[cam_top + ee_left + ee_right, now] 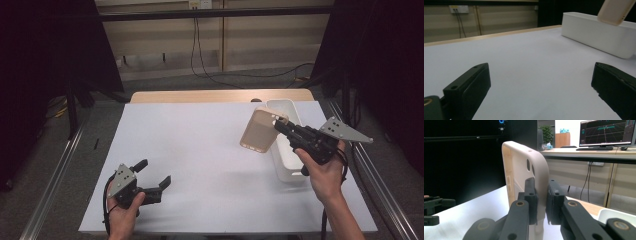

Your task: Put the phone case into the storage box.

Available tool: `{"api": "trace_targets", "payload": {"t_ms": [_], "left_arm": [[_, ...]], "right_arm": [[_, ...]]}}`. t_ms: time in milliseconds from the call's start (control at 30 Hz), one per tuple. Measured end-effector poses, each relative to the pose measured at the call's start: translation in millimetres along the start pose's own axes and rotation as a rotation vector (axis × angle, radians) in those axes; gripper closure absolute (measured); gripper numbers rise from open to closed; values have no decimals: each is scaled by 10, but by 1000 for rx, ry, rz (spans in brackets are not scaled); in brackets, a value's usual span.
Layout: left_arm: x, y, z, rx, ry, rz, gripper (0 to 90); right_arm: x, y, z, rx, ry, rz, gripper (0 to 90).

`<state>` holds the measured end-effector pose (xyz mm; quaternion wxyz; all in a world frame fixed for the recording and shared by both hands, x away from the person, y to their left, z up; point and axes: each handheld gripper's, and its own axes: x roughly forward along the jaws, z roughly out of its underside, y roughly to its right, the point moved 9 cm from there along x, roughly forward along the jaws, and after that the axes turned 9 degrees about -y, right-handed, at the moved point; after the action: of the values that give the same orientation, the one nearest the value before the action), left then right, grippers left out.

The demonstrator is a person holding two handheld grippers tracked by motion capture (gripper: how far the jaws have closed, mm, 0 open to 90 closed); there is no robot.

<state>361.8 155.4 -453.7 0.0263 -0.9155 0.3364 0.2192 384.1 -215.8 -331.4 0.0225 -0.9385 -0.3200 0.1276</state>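
A: Where's your phone case (258,131)?
B: Your right gripper (281,126) has its fingers (532,195) clamped on its wall, holding it above the bench (200,150), beside the white bin (290,160).
A: And your left gripper (152,172)?
B: Fingers wide, nothing between them, low over the bench.

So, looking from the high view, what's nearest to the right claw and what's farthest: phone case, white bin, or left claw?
1. Phone case, clamped in the right claw.
2. White bin, just below and beside it.
3. Left claw, far across the table's near-left.
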Motion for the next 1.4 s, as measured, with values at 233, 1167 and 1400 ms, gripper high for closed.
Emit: {"api": "trace_targets", "payload": {"t_ms": [233, 1167, 1400], "left_arm": [[-53, -41, 6, -7, 6, 0, 25], [-35, -47, -2, 6, 3, -3, 25], [-21, -58, -11, 4, 4, -4, 25]], "right_arm": [[-5, 108, -66, 3, 19, 7, 814], [-113, 578, -332, -35, -3, 93, 815], [-140, 692, -372, -42, -7, 104, 815]]}}
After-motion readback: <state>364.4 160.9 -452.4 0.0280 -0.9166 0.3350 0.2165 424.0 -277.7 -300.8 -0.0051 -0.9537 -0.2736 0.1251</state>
